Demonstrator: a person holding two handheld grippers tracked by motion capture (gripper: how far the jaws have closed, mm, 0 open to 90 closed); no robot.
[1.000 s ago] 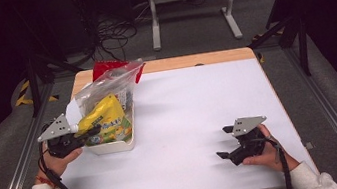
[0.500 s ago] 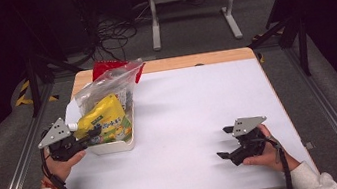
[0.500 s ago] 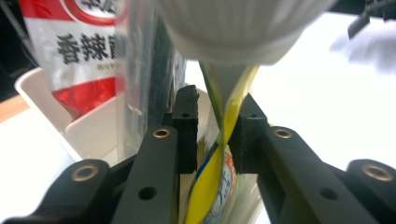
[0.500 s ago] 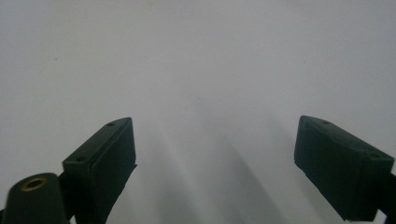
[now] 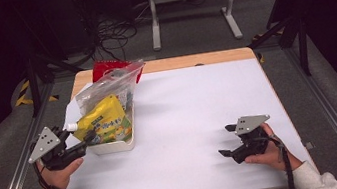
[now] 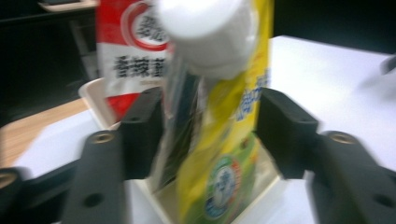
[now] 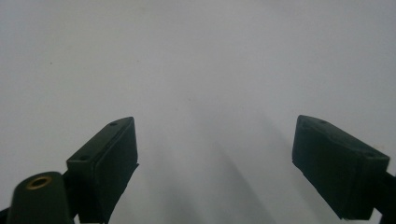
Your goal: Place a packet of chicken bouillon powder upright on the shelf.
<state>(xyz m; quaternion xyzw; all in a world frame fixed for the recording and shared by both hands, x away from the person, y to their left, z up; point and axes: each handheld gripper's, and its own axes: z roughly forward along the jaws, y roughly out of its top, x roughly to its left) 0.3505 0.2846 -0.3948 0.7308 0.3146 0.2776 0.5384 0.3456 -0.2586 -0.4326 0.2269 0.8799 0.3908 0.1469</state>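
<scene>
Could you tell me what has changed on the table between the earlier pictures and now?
The left gripper has just opened its fingers, letting go of the yellow spouted pouch, which still stands between them in the white tray, and it has drawn back slightly toward the person. The right gripper, the clear bag and the red packet stayed put.

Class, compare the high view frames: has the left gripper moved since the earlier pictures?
Yes. The left gripper has drawn back slightly from the white tray toward the table's near edge, its jaws just opening around the yellow pouch.
</scene>
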